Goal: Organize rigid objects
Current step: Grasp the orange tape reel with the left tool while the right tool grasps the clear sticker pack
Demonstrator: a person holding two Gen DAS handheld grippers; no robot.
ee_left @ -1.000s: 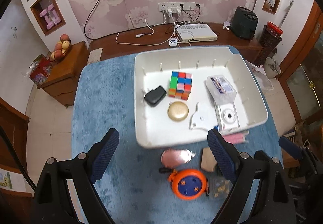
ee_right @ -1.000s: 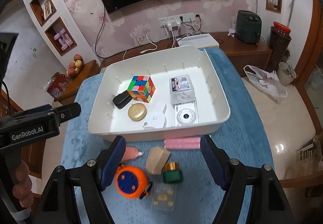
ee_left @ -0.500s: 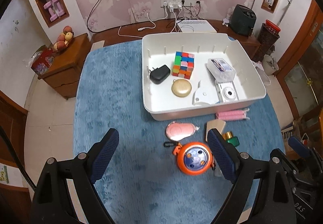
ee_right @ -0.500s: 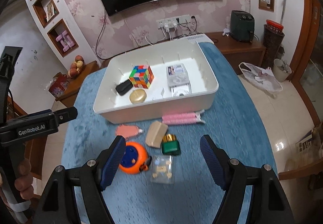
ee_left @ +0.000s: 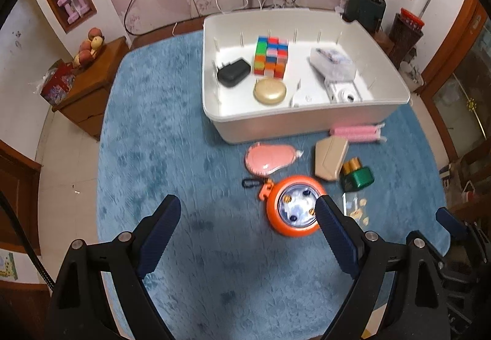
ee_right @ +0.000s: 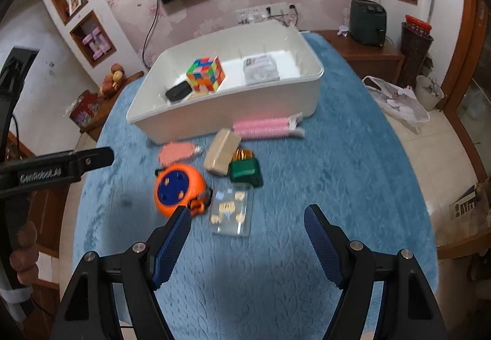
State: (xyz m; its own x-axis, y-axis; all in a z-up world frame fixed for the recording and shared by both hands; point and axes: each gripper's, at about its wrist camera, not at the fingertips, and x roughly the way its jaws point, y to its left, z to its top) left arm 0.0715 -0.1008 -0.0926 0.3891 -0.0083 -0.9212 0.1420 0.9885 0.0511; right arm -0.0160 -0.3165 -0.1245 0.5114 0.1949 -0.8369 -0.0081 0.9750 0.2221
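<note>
Both tools, left tool [ee_left: 247, 214] and right tool [ee_right: 247, 225], spread wide, empty. Orange tape measure [ee_right: 178, 188] lies on the desk [ee_right: 307, 186] before the white bin [ee_right: 233, 108]. Risk: round casing may slip from the fingers.

Bright, even room light; glare whitens the bin [ee_left: 307, 122], motion blur smears everything, and fisheye bends the edges.

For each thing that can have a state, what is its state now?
left claw: open, holding nothing
right claw: open, holding nothing
white bin: no lid, partly filled
puzzle cube: scrambled, inside the bin
orange reel: flat on the blue cloth
</note>
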